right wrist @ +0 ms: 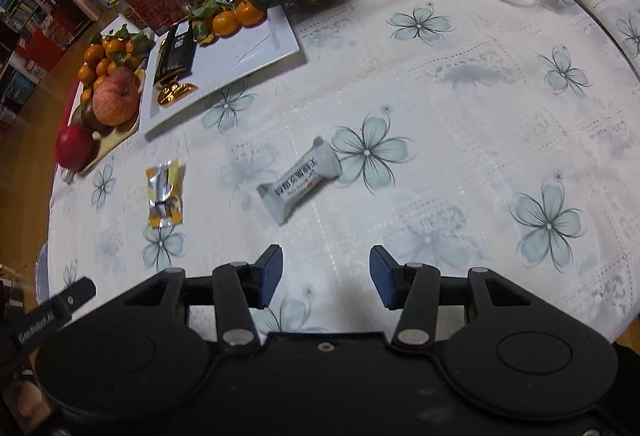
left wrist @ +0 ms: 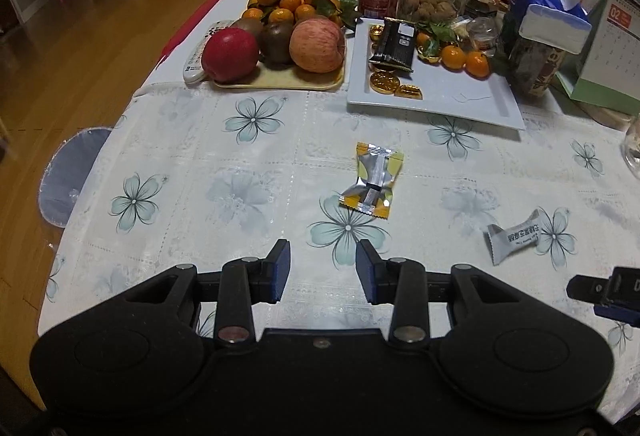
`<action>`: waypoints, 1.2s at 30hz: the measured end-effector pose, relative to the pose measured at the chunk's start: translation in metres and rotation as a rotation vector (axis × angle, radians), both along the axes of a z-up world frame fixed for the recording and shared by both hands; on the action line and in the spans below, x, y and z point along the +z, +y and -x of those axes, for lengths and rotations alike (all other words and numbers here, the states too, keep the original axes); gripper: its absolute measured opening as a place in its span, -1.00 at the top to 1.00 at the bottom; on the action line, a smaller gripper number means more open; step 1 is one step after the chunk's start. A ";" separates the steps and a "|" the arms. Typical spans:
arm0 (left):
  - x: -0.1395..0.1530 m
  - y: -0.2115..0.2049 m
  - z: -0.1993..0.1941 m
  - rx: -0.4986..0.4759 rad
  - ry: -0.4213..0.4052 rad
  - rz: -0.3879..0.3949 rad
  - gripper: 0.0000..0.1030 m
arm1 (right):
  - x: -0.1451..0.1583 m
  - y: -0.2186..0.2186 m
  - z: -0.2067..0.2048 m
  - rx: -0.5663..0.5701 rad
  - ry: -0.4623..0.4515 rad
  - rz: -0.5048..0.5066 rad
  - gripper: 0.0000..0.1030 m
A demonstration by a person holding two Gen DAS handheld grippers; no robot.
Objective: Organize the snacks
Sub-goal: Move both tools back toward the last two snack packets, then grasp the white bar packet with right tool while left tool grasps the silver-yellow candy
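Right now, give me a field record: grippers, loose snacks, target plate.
left gripper: open, holding nothing, above the tablecloth
right gripper: open, holding nothing
yellow-silver candy: loose on the cloth, ahead of the left gripper
white wrapped snack: loose on the cloth, ahead of the right gripper
white plate: holds a black packet, gold-foil candies and small oranges
fruit tray: left of the plate

A yellow-and-silver wrapped snack (left wrist: 371,185) is lying flat on the flowered worktop (left wrist: 248,172), crimped ends pointing toward and away from the white plate (left wrist: 472,100). A grey-white wrapped snack (right wrist: 301,181) (printed with dark lettering) is lying well apart to its right. On the plate, a black packet (left wrist: 394,44) is resting over gold-foil coins (left wrist: 385,81).
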State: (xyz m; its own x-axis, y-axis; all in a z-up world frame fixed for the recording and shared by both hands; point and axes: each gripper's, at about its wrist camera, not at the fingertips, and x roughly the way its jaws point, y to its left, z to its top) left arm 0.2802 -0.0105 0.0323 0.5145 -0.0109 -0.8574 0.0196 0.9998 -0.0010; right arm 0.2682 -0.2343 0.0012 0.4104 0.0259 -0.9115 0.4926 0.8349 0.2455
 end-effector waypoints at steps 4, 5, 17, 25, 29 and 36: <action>0.003 0.010 -0.008 0.021 0.041 0.087 0.10 | -0.020 0.000 -0.039 -0.042 0.020 0.005 0.01; 0.004 0.011 -0.009 0.028 0.045 0.095 0.10 | -0.026 0.000 -0.047 -0.055 0.027 0.002 0.01; 0.011 0.017 -0.015 0.034 0.035 0.130 0.10 | -0.073 0.011 -0.098 -0.143 0.097 -0.013 0.07; 0.009 0.020 -0.017 0.044 0.044 0.142 0.10 | -0.069 0.018 -0.104 -0.062 0.111 0.064 0.39; 0.006 0.020 -0.019 0.051 0.056 0.139 0.10 | -0.062 0.010 -0.086 -0.011 0.108 0.065 0.39; -0.006 0.015 -0.022 0.055 0.083 0.127 0.10 | -0.050 -0.003 -0.034 0.061 0.164 0.095 0.39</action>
State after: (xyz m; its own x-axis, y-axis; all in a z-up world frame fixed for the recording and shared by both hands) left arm 0.3019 0.0046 0.0260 0.4447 -0.0953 -0.8906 -0.0406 0.9912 -0.1263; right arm 0.3019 -0.2372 -0.0486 0.2562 -0.0429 -0.9657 0.4675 0.8799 0.0849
